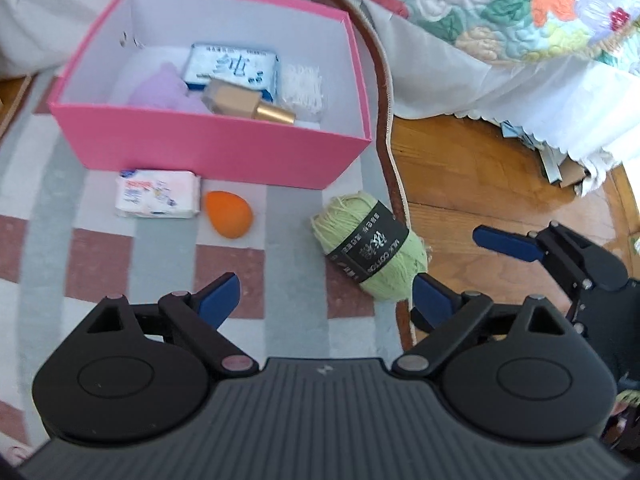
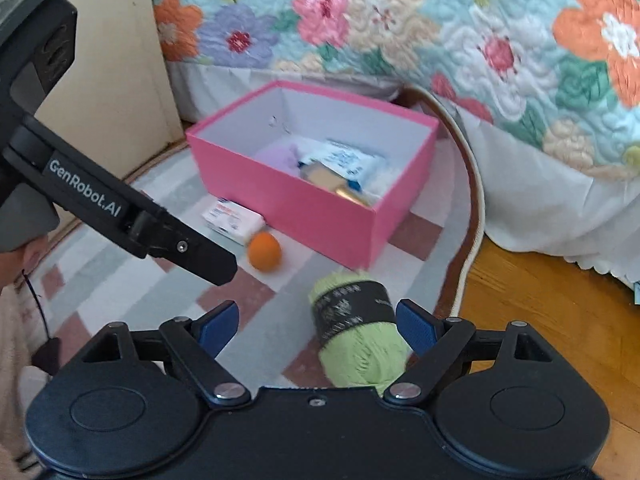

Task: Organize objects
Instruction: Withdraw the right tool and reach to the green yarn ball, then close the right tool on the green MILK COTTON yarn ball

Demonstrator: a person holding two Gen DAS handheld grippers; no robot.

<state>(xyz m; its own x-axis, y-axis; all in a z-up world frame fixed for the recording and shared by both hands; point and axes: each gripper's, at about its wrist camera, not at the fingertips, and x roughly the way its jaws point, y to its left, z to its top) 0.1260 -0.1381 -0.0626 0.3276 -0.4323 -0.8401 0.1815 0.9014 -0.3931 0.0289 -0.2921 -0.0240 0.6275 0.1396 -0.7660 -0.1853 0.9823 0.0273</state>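
Green yarn skein (image 2: 360,344), orange sponge (image 1: 229,214), wipes pack (image 1: 158,193) beside pink box (image 1: 224,148).

The pink box (image 2: 320,224) hides the lower parts of its contents behind its near wall in the right wrist view. The green yarn ball (image 2: 360,344) is partly covered by the gripper body. Label print on the white packet (image 1: 158,194) is too blurred to read.

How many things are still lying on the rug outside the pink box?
3: a white packet and an orange sponge right before the box, and green yarn near the rug's edge.
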